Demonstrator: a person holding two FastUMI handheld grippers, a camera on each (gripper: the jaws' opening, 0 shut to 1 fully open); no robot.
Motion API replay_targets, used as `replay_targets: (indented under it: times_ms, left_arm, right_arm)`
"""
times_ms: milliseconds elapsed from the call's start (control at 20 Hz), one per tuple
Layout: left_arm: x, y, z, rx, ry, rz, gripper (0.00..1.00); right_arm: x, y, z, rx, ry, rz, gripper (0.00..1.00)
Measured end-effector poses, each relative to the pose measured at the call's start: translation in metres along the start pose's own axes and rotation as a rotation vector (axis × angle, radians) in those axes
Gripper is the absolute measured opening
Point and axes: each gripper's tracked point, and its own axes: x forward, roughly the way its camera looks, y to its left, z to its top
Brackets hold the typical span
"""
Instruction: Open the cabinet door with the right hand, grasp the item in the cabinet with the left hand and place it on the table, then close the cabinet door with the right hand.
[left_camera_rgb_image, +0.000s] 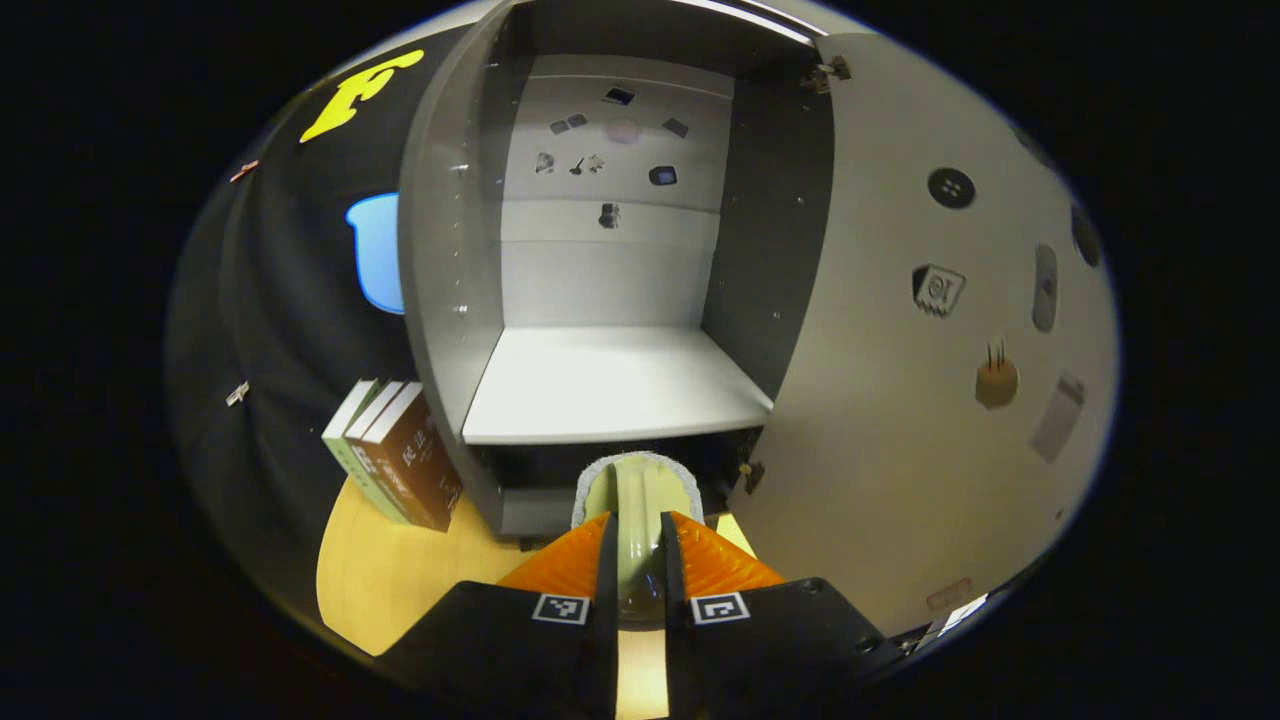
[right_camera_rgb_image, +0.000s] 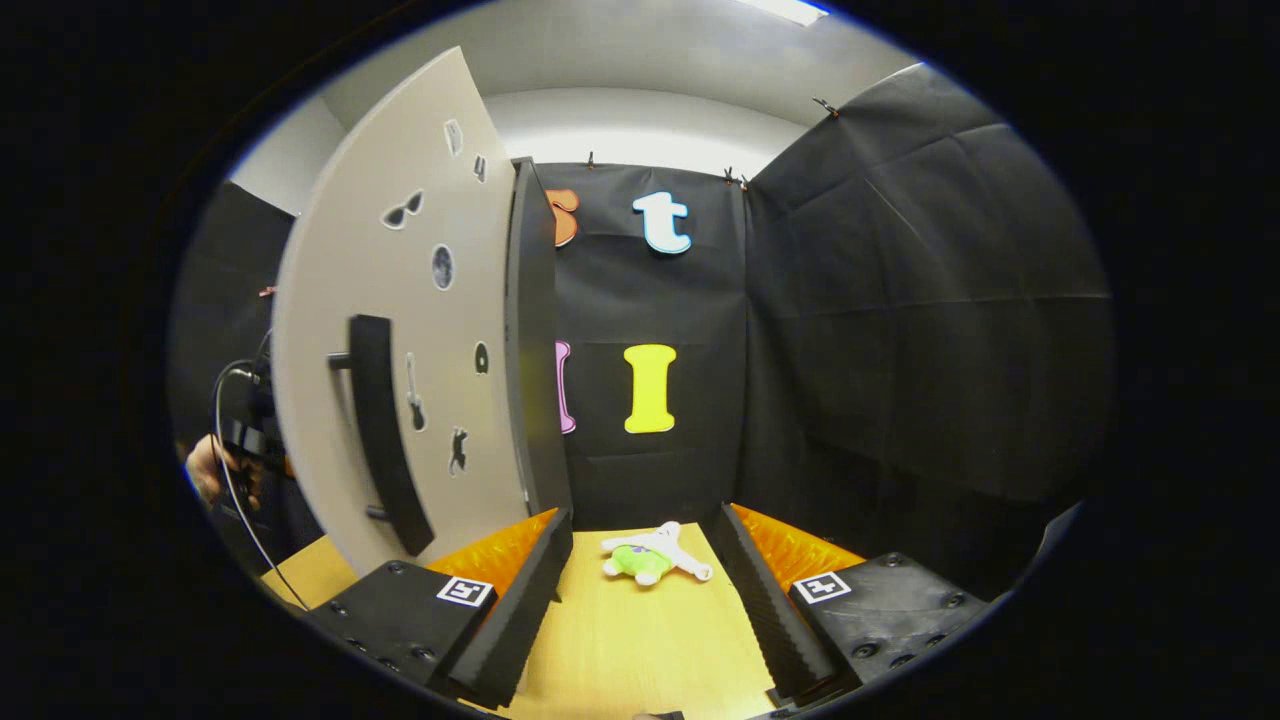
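i see the item (left_camera_rgb_image: 640, 500), a pale green piece with a fuzzy white rim, clamped in my left gripper (left_camera_rgb_image: 640, 570); both fingers (left_camera_rgb_image: 570, 565) press on its sides, closed down to a narrow slot. it sits at 6 o'clock in the left gripper view, just in front of the cabinet (left_camera_rgb_image: 450, 300) and below the front edge of its shelf (left_camera_rgb_image: 610, 385). that shelf is bare, and small stickers dot the back panel at 12 o'clock. the cabinet door (left_camera_rgb_image: 900, 400) stands swung wide at 3 o'clock, with more stickers on its inner face. a few books (left_camera_rgb_image: 395, 455) lean against the cabinet's outer side at 8 o'clock, standing on the wooden table (left_camera_rgb_image: 385, 580).

in the right gripper view my right gripper (right_camera_rgb_image: 640, 610) is spread wide and holds nothing, hanging over the table. between its fingers, towards 12 o'clock of the tips, a small green and white plush toy (right_camera_rgb_image: 650, 560) lies on the wood, touching neither finger. the door's outer face with its dark bar handle (right_camera_rgb_image: 385, 430) fills 9 to 10 o'clock, apart from the gripper. a hand (right_camera_rgb_image: 205, 465) shows at 9 o'clock behind the door.
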Motion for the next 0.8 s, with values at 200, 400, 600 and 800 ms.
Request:
replay_targets:
  times_ms: [200, 400, 600, 800]
  left_arm:
    - [-0.008, -0.012, -0.073, 0.019, 0.041, 0.007, 0.22]
    - [-0.001, -0.020, -0.137, 0.014, 0.081, 0.014, 0.23]
    - [0.015, -0.028, -0.179, -0.034, 0.100, 0.019, 0.22]
    - [0.033, -0.043, -0.221, -0.067, 0.125, 0.020, 0.23]
  right_arm:
    - [-0.046, 0.011, 0.003, 0.000, 0.028, 0.046, 0.93]
    - [-0.065, 0.022, -0.002, 0.021, 0.046, 0.076, 0.93]
    - [-0.061, 0.027, -0.018, 0.026, 0.081, 0.116, 0.93]
    - [-0.053, 0.027, -0.027, 0.031, 0.105, 0.146, 0.93]
